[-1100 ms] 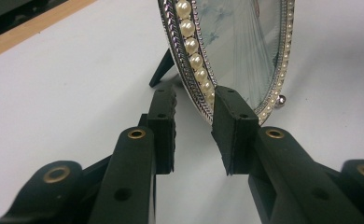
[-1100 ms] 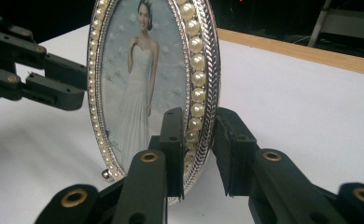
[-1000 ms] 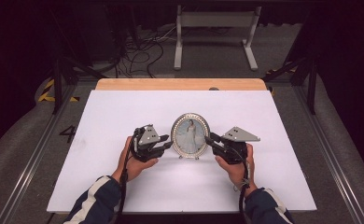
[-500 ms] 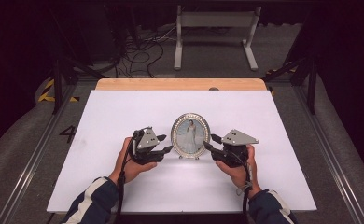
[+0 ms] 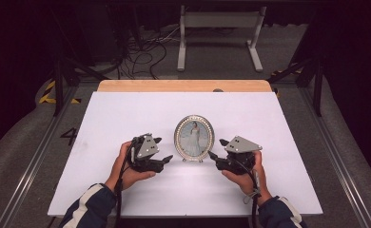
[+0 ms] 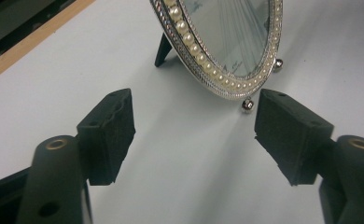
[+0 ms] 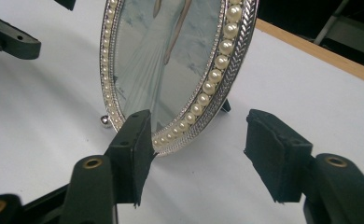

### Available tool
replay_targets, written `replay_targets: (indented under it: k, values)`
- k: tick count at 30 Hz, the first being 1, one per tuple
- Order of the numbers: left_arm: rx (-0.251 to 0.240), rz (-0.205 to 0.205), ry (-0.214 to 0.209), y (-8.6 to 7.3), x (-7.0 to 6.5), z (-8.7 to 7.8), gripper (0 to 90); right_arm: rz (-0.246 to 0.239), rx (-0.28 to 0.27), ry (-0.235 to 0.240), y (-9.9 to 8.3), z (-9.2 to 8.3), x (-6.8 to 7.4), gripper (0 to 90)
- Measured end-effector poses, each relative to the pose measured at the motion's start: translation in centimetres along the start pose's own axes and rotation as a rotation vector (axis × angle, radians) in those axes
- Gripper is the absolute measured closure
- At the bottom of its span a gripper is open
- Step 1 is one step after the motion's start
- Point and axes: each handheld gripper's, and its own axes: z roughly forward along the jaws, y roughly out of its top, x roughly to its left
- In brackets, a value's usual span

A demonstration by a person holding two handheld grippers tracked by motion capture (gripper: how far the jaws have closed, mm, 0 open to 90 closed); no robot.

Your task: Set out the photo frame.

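Both your left gripper and right gripper have just been opening, empty, flanking the picture frame, which stands freely on its prop.

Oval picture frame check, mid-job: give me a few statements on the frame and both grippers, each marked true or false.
1. The oval picture frame stands upright on the white table. True.
2. The left gripper is clamped on the frame. False: its jaws have just been opening, with nothing between them.
3. The right gripper is open beside the frame. True.
4. The frame's rim is plain wood. False: silver with pearl beads.
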Motion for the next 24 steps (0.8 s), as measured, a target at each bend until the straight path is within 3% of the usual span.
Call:
replay_targets:
  k: [8, 12, 14, 24]
  values:
    - [0.016, 0.011, 0.01, -0.9, -0.1, -0.5, 18.0, -0.032, 0.029, -0.012, -0.7, -0.4, -0.1, 29.3]
    - [0.021, 0.011, 0.013, -1.5, 0.0, -0.9, 15.8, -0.038, 0.025, -0.018, -1.1, -0.6, -0.1, 27.8]
    - [0.023, 0.009, 0.01, -1.8, 0.1, -1.1, 14.7, -0.056, 0.032, -0.054, -1.3, -0.8, 0.0, 26.4]
    - [0.042, 0.01, 0.029, -3.3, 0.2, -2.5, 10.0, -0.052, 0.035, -0.057, -2.2, -1.4, -0.4, 22.4]
